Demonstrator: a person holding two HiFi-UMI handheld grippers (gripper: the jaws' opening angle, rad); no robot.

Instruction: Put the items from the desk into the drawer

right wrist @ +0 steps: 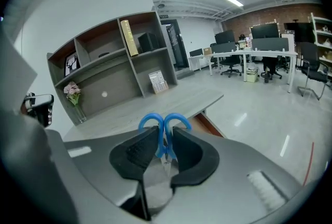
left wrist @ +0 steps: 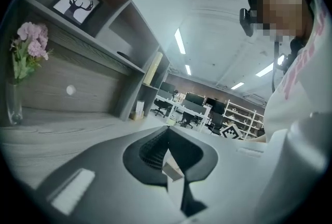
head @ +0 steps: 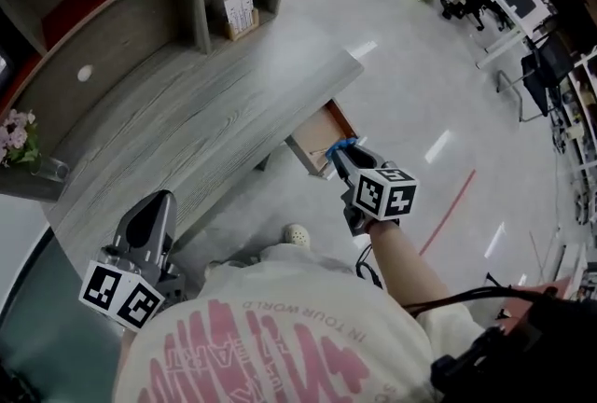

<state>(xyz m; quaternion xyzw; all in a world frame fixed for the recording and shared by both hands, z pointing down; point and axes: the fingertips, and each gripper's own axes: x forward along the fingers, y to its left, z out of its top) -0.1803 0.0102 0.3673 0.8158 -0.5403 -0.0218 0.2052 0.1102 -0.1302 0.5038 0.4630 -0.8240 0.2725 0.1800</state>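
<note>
Beside the counter's (head: pixel 219 107) rounded end, the right hand-held gripper (right wrist: pixel 165 141) clamps blue scissors (right wrist: pixel 164 122). Only their two looped plastic handles show clearly; the blades sit mostly buried between ribbed black pads. Just beyond them the brown drawer (head: pixel 322 136) juts open, its inside largely cut off by the grey woodgrain top. The left hand-held gripper (left wrist: pixel 166 137) hovers over the counter, jaws pressed together on nothing.

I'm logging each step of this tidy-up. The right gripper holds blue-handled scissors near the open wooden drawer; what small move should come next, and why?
Probably ease the right gripper down and forward over the open wooden drawer, ready to release. Its jaws are shut on the blue-handled scissors, which hang close beside the drawer, not yet inside it.
</note>
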